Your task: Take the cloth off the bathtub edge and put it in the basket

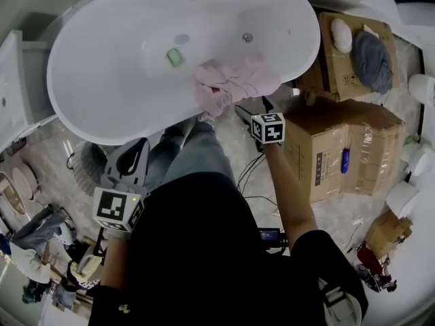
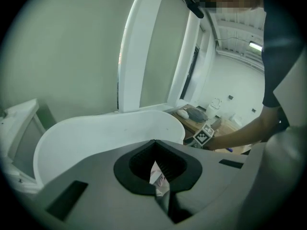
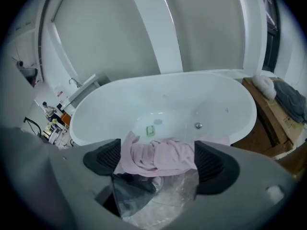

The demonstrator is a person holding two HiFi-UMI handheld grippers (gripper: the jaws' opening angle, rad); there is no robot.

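Observation:
A pink cloth point(image 1: 234, 83) hangs crumpled over the near rim of the white bathtub point(image 1: 81, 107). My right gripper point(image 1: 255, 107) is just in front of it at the rim. In the right gripper view the cloth point(image 3: 160, 155) lies ahead between the wide-apart pads point(image 3: 103, 158), which do not press on it; the right gripper point(image 3: 159, 161) is open. My left gripper point(image 1: 136, 156) hangs low at the left beside a grey slatted basket point(image 1: 85, 165) on the floor. Its jaws point(image 2: 153, 143) meet at the tips with nothing held.
A small green item point(image 1: 175, 57) and the drain point(image 1: 247, 37) sit in the tub bottom. Cardboard boxes point(image 1: 340, 148) stand to the right, one bearing a grey cloth point(image 1: 374, 60). Cables point(image 1: 250, 172) trail over the floor by the person's legs point(image 1: 194, 155). Clutter lines the left floor.

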